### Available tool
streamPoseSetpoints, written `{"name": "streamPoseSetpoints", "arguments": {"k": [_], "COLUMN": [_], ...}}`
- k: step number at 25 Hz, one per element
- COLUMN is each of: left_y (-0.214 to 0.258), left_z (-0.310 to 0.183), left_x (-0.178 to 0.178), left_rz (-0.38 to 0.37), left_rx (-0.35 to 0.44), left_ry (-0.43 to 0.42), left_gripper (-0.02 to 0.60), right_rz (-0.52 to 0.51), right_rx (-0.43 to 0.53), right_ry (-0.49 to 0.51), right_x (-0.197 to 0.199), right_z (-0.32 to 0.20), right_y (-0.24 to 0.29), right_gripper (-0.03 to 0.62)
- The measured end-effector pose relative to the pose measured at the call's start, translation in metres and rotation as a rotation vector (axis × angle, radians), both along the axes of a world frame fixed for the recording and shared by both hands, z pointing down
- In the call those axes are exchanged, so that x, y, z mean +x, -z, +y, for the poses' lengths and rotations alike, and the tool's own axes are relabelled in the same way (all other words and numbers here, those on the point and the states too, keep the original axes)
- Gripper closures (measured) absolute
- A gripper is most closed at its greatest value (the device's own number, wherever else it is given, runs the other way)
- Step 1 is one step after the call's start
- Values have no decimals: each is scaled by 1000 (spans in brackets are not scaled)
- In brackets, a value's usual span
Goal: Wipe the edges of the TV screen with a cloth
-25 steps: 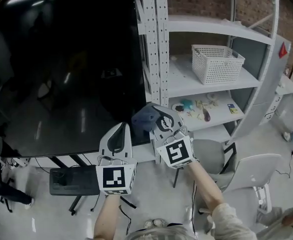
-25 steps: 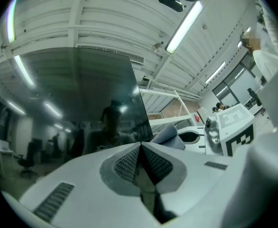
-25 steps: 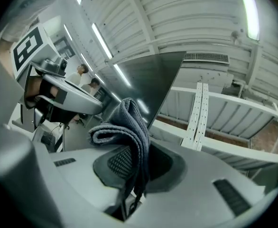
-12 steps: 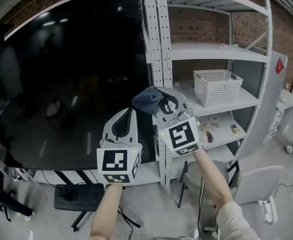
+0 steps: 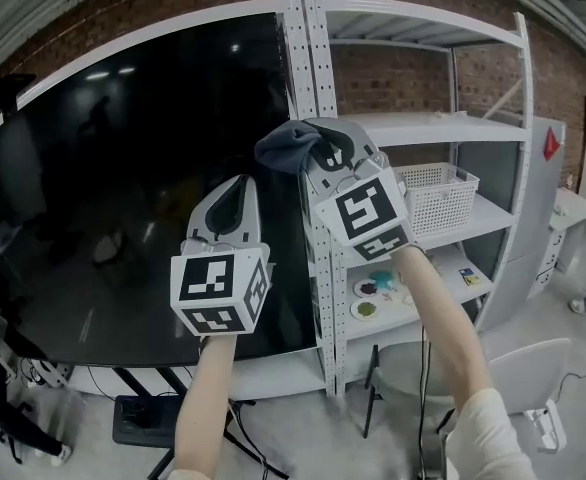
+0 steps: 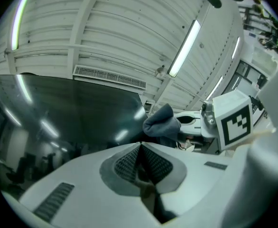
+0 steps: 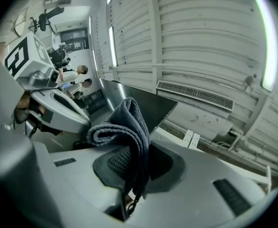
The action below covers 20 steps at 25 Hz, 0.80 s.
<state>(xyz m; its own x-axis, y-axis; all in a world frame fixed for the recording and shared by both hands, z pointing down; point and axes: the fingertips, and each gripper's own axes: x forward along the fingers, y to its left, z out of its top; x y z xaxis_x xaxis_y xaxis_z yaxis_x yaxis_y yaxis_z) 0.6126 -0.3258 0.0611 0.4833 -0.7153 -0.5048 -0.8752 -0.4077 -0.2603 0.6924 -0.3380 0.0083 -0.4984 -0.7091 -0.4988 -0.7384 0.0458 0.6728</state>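
While clamped between right tongs (image 7: pixel 139 164), cloth (image 7: pixel 125 127) bunches outward

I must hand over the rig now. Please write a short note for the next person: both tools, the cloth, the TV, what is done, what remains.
Right tool: shut on the grey cloth, held up at the right edge of the TV screen, near its upper corner. Whether the cloth touches the screen cannot be told.
Left tool: shut, empty, in front of the screen, lower than the right one.
Done: cloth gripped and at the edge. Which parts are wiped cannot be told.
Left: wipe the edges.
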Motion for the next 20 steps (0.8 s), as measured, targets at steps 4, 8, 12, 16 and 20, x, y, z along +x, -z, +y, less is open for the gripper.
{"name": "streamPoseSetpoints", "arguments": {"k": [4, 8, 12, 16, 20], "left_y": [20, 48, 81, 113, 134], "left_z": [0, 6, 10, 13, 16], "left_x": [0, 0, -1, -4, -4], "left_rz": [-14, -12, 1, 5, 3], "left_rx": [27, 74, 110, 135, 153], "left_ry": [13, 18, 15, 17, 32], "left_gripper": [566, 566, 568, 566, 566], "right_rz": [29, 80, 114, 151, 190], "right_rx": [54, 117, 150, 187, 215], "right_ry": [-20, -79, -118, -163, -212], "right_x": [1, -1, -3, -6, -7], "right_z": [5, 9, 11, 13, 14], "right_y": [45, 81, 112, 139, 162], "right_gripper": [545, 545, 545, 545, 545]}}
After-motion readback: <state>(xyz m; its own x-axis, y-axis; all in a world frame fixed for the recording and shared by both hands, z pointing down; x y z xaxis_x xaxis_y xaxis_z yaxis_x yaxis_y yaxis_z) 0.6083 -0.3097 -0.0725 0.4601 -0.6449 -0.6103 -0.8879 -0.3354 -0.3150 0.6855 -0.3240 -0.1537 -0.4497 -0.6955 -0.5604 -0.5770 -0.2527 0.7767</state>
